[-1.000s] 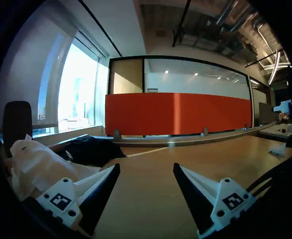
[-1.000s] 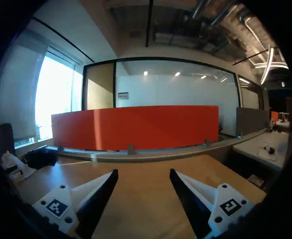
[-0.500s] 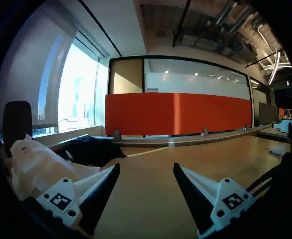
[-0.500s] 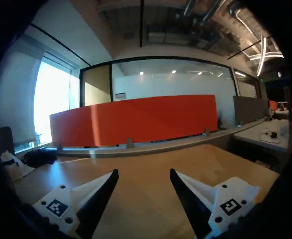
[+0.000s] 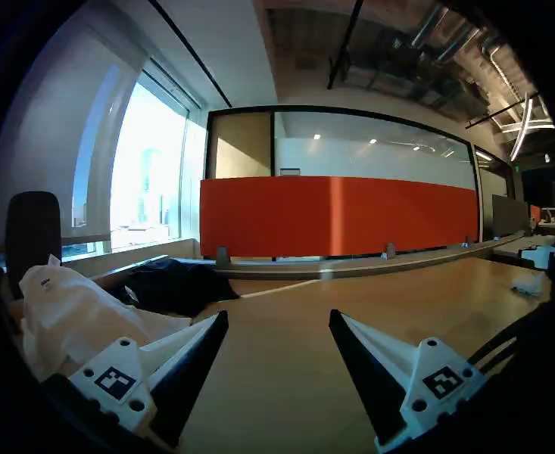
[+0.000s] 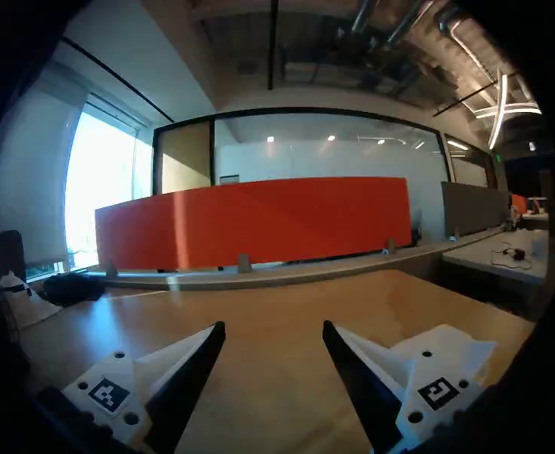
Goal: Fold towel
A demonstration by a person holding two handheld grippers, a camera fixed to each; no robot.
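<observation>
The left claw point(image 5: 277, 313) and right claw point(image 6: 272, 324) are held wide open, empty, over the surface point(image 5: 285, 378); a white cloth point(image 5: 73, 318) is seen left.

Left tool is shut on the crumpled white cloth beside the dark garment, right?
No. The left tool is open and empty; the crumpled white cloth lies beside the dark garment, as the left gripper view shows.
</observation>
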